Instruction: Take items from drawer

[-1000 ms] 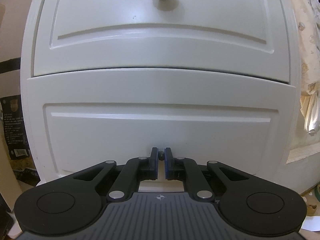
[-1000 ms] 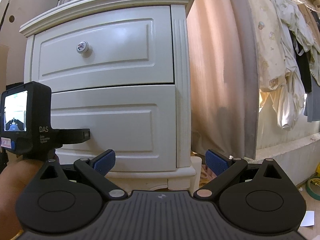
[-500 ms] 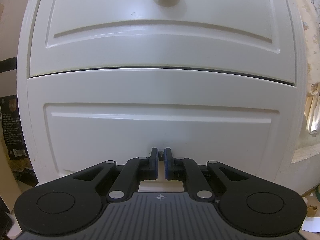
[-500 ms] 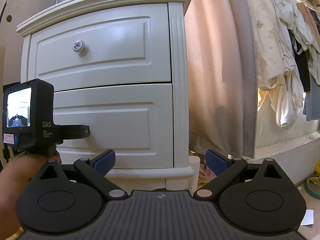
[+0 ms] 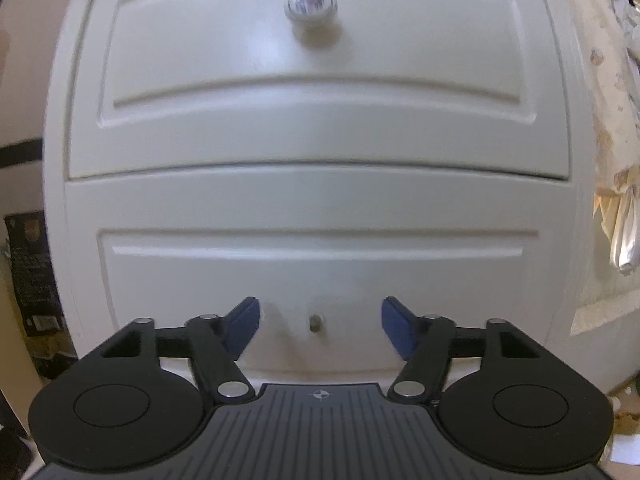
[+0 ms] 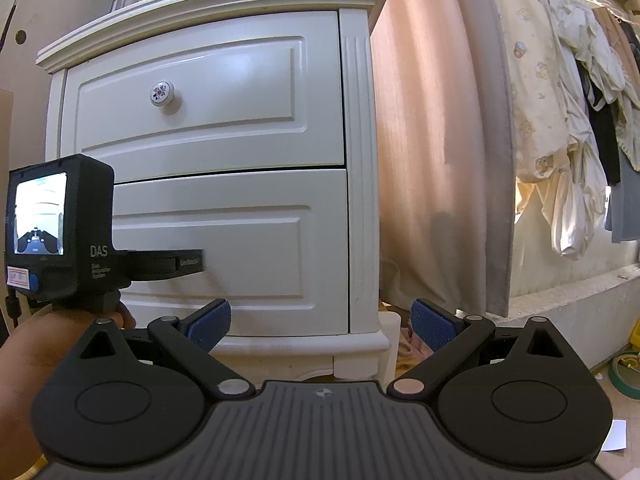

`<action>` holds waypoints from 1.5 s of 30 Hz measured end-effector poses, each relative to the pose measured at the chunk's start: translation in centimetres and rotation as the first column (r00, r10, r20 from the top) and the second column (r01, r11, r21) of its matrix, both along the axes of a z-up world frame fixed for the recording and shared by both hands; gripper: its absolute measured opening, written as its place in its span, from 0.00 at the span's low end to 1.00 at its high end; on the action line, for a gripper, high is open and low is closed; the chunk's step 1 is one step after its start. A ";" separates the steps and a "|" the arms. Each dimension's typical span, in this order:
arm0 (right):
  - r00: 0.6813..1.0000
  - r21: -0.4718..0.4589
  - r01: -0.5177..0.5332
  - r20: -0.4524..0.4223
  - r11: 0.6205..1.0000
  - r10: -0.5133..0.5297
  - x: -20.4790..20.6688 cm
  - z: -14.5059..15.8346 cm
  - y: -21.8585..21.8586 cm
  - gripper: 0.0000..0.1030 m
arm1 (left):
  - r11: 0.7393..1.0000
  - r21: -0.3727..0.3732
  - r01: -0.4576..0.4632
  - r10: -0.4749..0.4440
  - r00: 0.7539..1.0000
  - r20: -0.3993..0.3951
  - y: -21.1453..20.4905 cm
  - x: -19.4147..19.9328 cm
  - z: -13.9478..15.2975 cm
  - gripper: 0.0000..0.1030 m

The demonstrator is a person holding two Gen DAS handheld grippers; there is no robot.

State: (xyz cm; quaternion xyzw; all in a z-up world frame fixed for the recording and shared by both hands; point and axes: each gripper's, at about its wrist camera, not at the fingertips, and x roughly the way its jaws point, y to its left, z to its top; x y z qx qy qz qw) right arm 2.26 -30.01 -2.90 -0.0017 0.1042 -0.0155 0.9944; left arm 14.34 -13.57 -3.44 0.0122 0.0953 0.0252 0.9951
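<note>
A white nightstand (image 6: 360, 160) has two drawers, both closed. The upper drawer (image 5: 316, 92) carries a round flowered knob (image 5: 311, 3). The lower drawer (image 5: 316, 264) has only a small metal stud (image 5: 314, 322) where a knob would sit. My left gripper (image 5: 320, 330) is open, its blue pads on either side of the stud and a little back from it. It also shows in the right wrist view (image 6: 188, 262), held against the lower drawer front. My right gripper (image 6: 322, 326) is open and empty, back from the nightstand's right corner.
A pink curtain (image 6: 432, 160) hangs to the right of the nightstand, with clothes (image 6: 560, 140) hanging further right. A roll of green tape (image 6: 624, 374) lies on the floor at the right. A dark printed bag (image 5: 34, 272) stands left of the nightstand.
My left gripper was shut on the lower drawer's stud; it has opened and pulled back a little, so more of the nightstand shows. The lower drawer stays closed. The right gripper has drifted slightly.
</note>
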 end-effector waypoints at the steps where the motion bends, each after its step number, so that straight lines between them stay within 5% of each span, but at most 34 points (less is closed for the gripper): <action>1: 1.000 0.000 0.000 0.001 1.000 0.000 -0.1 0.0 0.0 1.00 | 1.000 0.005 0.000 0.000 1.000 0.012 -0.1 -0.4 0.1 0.68; 8: 1.000 0.000 -0.007 0.012 1.000 0.007 -0.7 0.5 0.4 1.00 | 0.998 0.024 0.061 -0.062 0.997 0.040 -0.4 -3.4 0.7 1.00; 32: 0.996 -0.026 -0.025 0.087 0.999 0.028 -6.6 3.1 4.5 1.00 | 0.997 -0.039 0.067 -0.067 0.998 0.022 8.4 -13.5 3.2 1.00; 45: 0.993 -0.050 -0.069 0.091 0.996 0.074 -9.9 3.0 8.1 1.00 | 0.999 0.003 0.044 -0.044 0.998 0.053 12.1 -21.6 3.4 1.00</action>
